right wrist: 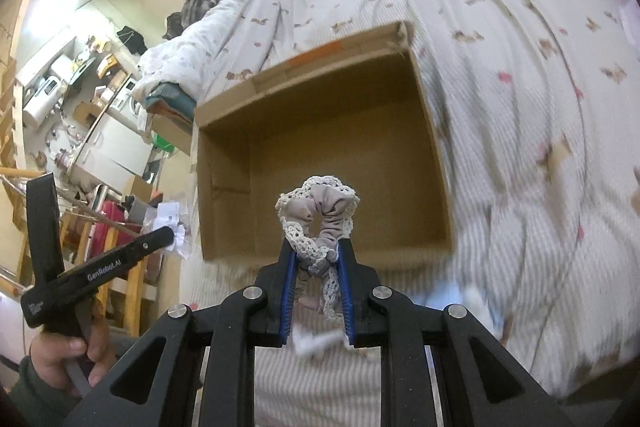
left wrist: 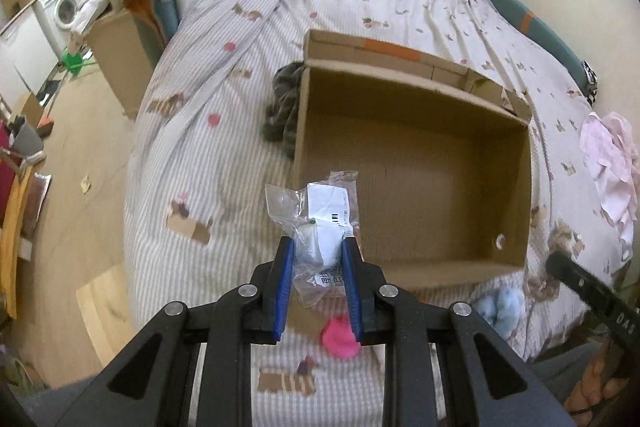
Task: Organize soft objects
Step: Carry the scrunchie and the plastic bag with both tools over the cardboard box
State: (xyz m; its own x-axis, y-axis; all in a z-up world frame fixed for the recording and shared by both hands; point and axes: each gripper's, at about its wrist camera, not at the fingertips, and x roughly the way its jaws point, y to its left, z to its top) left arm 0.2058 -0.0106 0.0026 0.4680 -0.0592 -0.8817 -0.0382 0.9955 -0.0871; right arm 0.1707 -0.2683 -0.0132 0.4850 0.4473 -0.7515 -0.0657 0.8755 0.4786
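Left wrist view: left gripper (left wrist: 318, 247) is clamped on a clear plastic packet (left wrist: 320, 223) with a white label, held above the near left corner of the cardboard box (left wrist: 416, 163).
Right wrist view: right gripper (right wrist: 318, 253) pinches a grey scrunchie (right wrist: 320, 215) with cream lace trim, held in front of the box's near wall.
Box: open-topped and bare inside, sitting on the striped bedspread (left wrist: 224, 155).
Still on the bed: a pink fluffy item (left wrist: 340, 339) and a pale blue fluffy item (left wrist: 500, 307) near the front edge; pink cloth (left wrist: 612, 171) at the right; a dark garment (left wrist: 284, 107) touching the box's left wall.
Risk: both loads hang near the near rim, so either could, I judge, land on the rim or spill outside.
Risk: the packet is slick and may slip between the pads.
In the way: the 2 grippers are close together and could collide.
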